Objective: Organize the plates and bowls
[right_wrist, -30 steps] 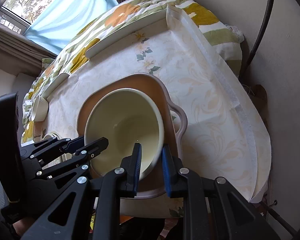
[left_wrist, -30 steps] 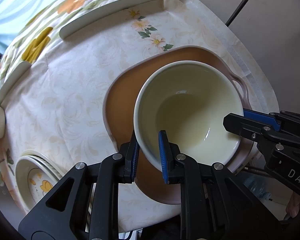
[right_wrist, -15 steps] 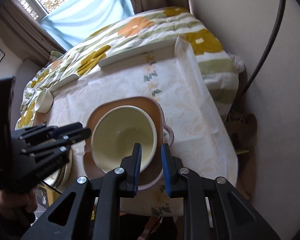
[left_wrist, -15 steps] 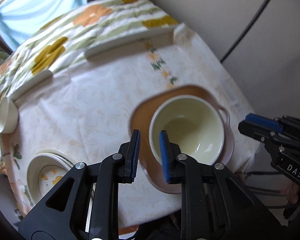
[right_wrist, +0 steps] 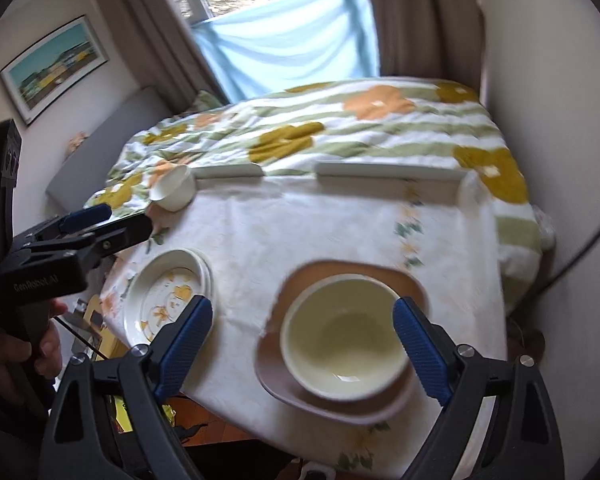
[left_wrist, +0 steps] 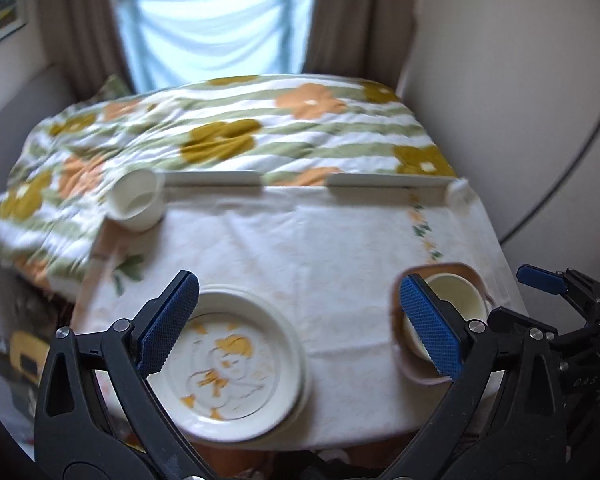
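A cream bowl (right_wrist: 342,346) sits in a pink-brown handled plate (right_wrist: 404,276) at the table's front right; both show small in the left wrist view, bowl (left_wrist: 456,298). A stack of white plates with a yellow print (left_wrist: 236,364) lies at the front left, also in the right wrist view (right_wrist: 168,292). A small white bowl (left_wrist: 136,200) lies tipped at the back left, also in the right wrist view (right_wrist: 174,188). My left gripper (left_wrist: 300,328) is open and empty, above the front edge. My right gripper (right_wrist: 304,344) is open and empty, above the cream bowl.
The table carries a pale flowered cloth (left_wrist: 320,248). Two white strips (right_wrist: 384,172) lie along its back edge, against a bed with a flowered cover (right_wrist: 340,128). A wall (right_wrist: 560,120) is close on the right. A cable (left_wrist: 580,152) hangs there.
Both grippers have let go of the cream bowl's rim, opened wide and pulled back and up from the table. The bowl stays in the pink-brown plate.
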